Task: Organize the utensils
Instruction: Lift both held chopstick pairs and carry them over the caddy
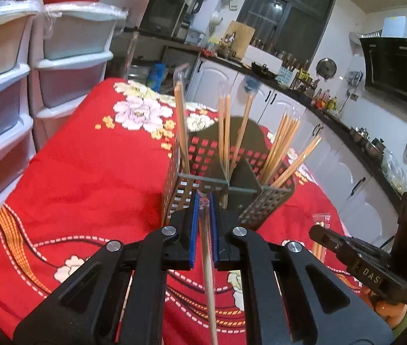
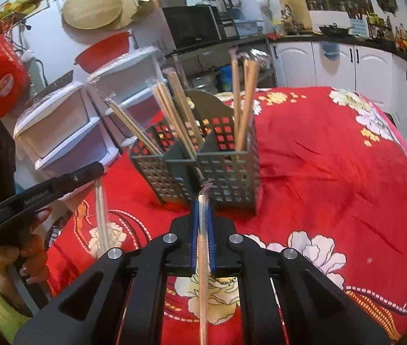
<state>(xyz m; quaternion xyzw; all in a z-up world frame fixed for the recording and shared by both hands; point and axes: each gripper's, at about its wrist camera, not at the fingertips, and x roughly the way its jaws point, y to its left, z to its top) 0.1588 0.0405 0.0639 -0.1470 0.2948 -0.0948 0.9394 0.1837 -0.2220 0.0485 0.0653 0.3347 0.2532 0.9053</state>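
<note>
Red floral cloth [image 1: 82, 178] covers the table under both tools. Ahead of the fingers stands a dark perforated plastic utensil caddy [image 1: 192, 189] with divided compartments, wrapped wooden chopstick pairs [image 1: 225, 132] leaning upright in them. Left gripper [image 1: 203, 224] is clamped on a plastic-sleeved wooden chopstick pair [image 1: 207, 270], whose tip sits just short of the caddy's near wall. Right gripper [image 2: 202, 221] is likewise pinched on a second sleeved chopstick pair [image 2: 202, 258], pointing at the caddy's front. A hand [image 2: 31, 247] grips the left tool's handle.
</note>
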